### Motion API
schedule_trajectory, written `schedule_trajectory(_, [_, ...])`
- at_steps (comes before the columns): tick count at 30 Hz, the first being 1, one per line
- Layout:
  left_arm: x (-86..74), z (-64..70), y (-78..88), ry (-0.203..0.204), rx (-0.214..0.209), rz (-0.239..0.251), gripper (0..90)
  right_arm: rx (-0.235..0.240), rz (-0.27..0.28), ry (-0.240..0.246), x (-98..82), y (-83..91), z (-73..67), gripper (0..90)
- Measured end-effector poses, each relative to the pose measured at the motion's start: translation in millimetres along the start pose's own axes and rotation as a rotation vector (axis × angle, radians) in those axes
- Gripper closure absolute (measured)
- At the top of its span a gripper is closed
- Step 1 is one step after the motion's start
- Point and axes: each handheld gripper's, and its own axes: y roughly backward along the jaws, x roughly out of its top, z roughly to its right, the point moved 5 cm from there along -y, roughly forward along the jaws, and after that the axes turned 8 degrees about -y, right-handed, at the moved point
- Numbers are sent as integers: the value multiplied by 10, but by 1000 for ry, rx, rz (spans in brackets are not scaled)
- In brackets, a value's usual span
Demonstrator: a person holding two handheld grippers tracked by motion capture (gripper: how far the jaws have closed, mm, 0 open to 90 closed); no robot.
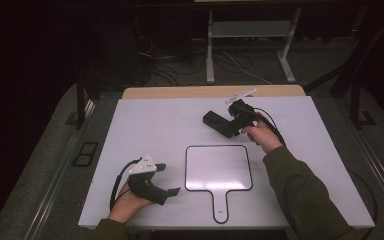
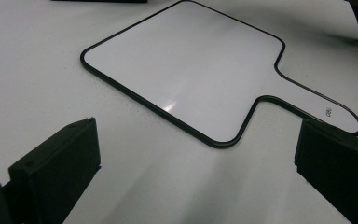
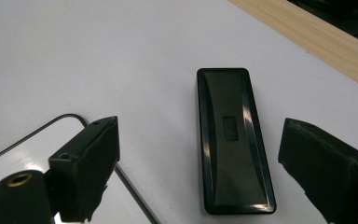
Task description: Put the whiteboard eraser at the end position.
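Observation:
A black oblong eraser (image 1: 216,123) lies flat on the white table, toward its far right part. My right gripper (image 1: 229,126) hovers at it; in the right gripper view the eraser (image 3: 233,140) lies between the wide-apart jaws of the right gripper (image 3: 199,140), and neither pad touches it. A white hand-held board with a black rim and a short handle (image 1: 219,168) lies in the middle near the front edge. My left gripper (image 1: 171,178) rests open to the left of it, its jaws pointing at the board (image 2: 186,70). Nothing is between the jaws of the left gripper (image 2: 196,163).
The white tabletop (image 1: 155,125) has a bare wooden strip (image 1: 180,92) along its far edge. A corner of the board (image 3: 32,140) shows beside my right gripper's left jaw. Beyond the table stand a metal frame's legs (image 1: 210,55) and loose cables on a dark floor.

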Motion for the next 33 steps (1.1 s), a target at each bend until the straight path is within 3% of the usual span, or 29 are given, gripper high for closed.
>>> schedule_trajectory(11, [6, 15, 2, -4, 1, -1, 0, 22, 46, 24, -204, 209, -112, 111])
schedule_trajectory(23, [7, 19, 3, -7, 3, -3, 0, 25, 96, 0, -519, 394, -175, 111])
schedule_trajectory(33, [7, 18, 17, -10, 2, -2, 0, 24, 139, -43, -804, 601, -113, 111])
